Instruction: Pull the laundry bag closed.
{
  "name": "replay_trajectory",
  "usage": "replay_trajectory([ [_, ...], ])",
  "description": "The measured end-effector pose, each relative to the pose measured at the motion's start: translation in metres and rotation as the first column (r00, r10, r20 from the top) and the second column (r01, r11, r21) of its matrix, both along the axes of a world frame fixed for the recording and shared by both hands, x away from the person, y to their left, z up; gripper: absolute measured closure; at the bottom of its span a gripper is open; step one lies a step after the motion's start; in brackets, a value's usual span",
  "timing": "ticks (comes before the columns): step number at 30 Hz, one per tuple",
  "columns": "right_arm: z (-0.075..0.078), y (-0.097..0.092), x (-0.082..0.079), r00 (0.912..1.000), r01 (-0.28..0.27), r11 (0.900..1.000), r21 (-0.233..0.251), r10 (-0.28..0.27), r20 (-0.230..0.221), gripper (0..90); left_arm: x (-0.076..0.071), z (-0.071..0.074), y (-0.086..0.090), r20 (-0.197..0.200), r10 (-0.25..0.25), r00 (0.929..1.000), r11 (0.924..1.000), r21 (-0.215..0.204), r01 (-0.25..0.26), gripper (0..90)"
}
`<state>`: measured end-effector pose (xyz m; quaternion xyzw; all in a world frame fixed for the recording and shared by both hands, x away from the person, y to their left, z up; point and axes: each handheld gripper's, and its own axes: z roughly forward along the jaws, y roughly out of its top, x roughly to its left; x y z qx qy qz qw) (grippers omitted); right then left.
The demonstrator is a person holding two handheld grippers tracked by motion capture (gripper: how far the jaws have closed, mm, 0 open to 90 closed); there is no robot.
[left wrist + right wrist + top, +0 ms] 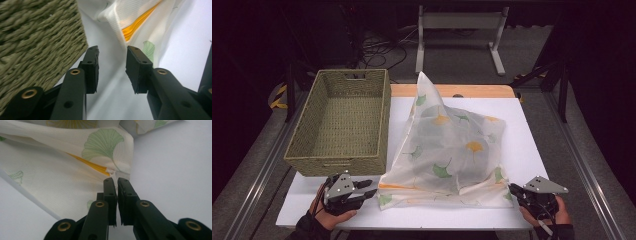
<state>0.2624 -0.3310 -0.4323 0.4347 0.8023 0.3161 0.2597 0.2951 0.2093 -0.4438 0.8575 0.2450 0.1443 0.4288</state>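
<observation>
A sheer white cloth (452,145) printed with green and yellow leaves lies in a heap on the white table (524,150), one point standing up at the back. My left gripper (371,189) rests by the cloth's near left corner, jaws open. In the left gripper view that gripper (112,52) has nothing between its jaws, and the cloth (135,22) lies just beyond them. My right gripper (512,189) is at the near right corner. In the right gripper view its jaws (114,179) stand a thin slit apart, with the cloth's (62,175) corner at their tips.
A woven green basket (337,162) stands on the table's left, just behind my left gripper, and its wall (37,45) is close beside the jaws. A grey metal stand (459,22) is on the floor beyond the table. Bare tabletop runs right of the cloth.
</observation>
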Motion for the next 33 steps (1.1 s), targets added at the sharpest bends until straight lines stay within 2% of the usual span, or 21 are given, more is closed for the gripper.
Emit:
replay_trajectory([
  [5,0.004,0.002,-0.001,0.9990,-0.013,0.9997,0.021,0.012,0.043,79.2,-0.002,0.002,0.006,0.023,0.027,0.9994,0.9996,0.002,-0.028,53.7],
  [8,0.007,0.004,0.001,0.9976,-0.020,0.9994,0.030,0.017,0.067,74.9,-0.002,0.002,0.012,0.025,0.065,0.9976,0.9979,0.002,-0.065,46.8],
  [11,0.008,0.005,0.003,0.9956,-0.024,0.9990,0.037,0.021,0.091,69.8,-0.004,0.001,0.018,0.022,0.084,0.9962,0.9964,-0.008,-0.084,44.1],
  [14,0.008,0.006,0.006,0.9941,-0.030,0.9984,0.047,0.025,0.105,66.0,-0.004,0.000,0.020,0.028,0.101,0.9945,0.9949,0.002,-0.101,40.8],
  [18,0.009,0.008,0.010,0.9903,-0.034,0.9978,0.057,0.026,0.136,56.6,-0.002,-0.003,0.026,0.032,0.152,0.9878,0.9881,0.017,-0.153,32.9],
  [20,0.008,0.008,0.011,0.9888,-0.033,0.9974,0.064,0.023,0.147,53.0,0.000,-0.006,0.028,0.020,0.176,0.9841,0.9842,0.013,-0.177,28.3],
  [23,0.008,0.007,0.012,0.9883,-0.025,0.9974,0.067,0.015,0.152,50.5,0.001,-0.007,0.028,0.026,0.191,0.9812,0.9810,0.027,-0.192,25.6],
  [25,0.007,0.006,0.013,0.9879,-0.012,0.9975,0.070,0.001,0.155,42.4,0.001,-0.008,0.030,0.028,0.207,0.9780,0.9779,0.023,-0.208,21.1],
  [27,0.005,0.006,0.015,0.9881,0.005,0.9975,0.071,-0.015,0.153,37.8,0.001,-0.008,0.032,0.024,0.209,0.9777,0.9777,0.016,-0.209,18.5],
  [33,0.001,0.006,0.018,0.9900,0.004,0.9973,0.074,-0.014,0.140,26.5,0.004,-0.011,0.032,0.009,0.216,0.9764,0.9762,0.021,-0.216,11.8],
])
